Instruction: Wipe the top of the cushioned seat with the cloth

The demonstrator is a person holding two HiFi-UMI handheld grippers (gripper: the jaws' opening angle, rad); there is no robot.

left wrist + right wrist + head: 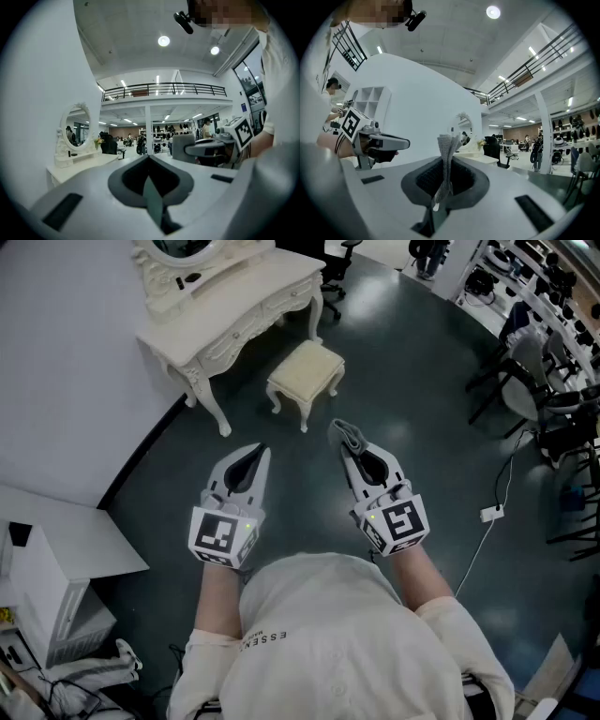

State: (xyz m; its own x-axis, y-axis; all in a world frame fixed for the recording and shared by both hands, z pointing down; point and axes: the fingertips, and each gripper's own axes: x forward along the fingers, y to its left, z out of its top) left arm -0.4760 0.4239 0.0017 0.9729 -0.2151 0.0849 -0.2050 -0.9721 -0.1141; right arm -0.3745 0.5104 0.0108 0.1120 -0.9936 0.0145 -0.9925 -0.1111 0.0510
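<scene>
- Cloth of grey knitted fabric, folded into a narrow strip [448,150], stands pinched between the jaws of the right gripper [443,187]. They are closed tight on its lower part, and the free end sticks up and out past the jaw tips.
- Seat to be wiped, a cream cushioned stool with carved white legs [307,371], stands well ahead of both sets of jaws. It lies slightly to the left of the right gripper's line, and its top is bare and untouched.
- Step in hand, as I judge it: the cloth is gripped and the approach to the stool is under way. No wiping has begun.
- Next move calls for carrying the right gripper forward and down until the protruding cloth end lies flat on the cushion. It should then sweep across the top with only the fabric touching, not the jaw tips.
- Left gripper [261,454] has its jaws shut together with nothing between them. It is held level beside the right one, a little apart, and also points toward the stool.
- Both forearms reach straight out from the person's chest, roughly parallel, with the marker cubes toward the body and the jaws away from it.
- Beyond the stool, further ahead and left of the jaws, stands an ornate white dressing table [234,306] against the wall.
- Dark grey floor [422,409] lies under both grippers.
</scene>
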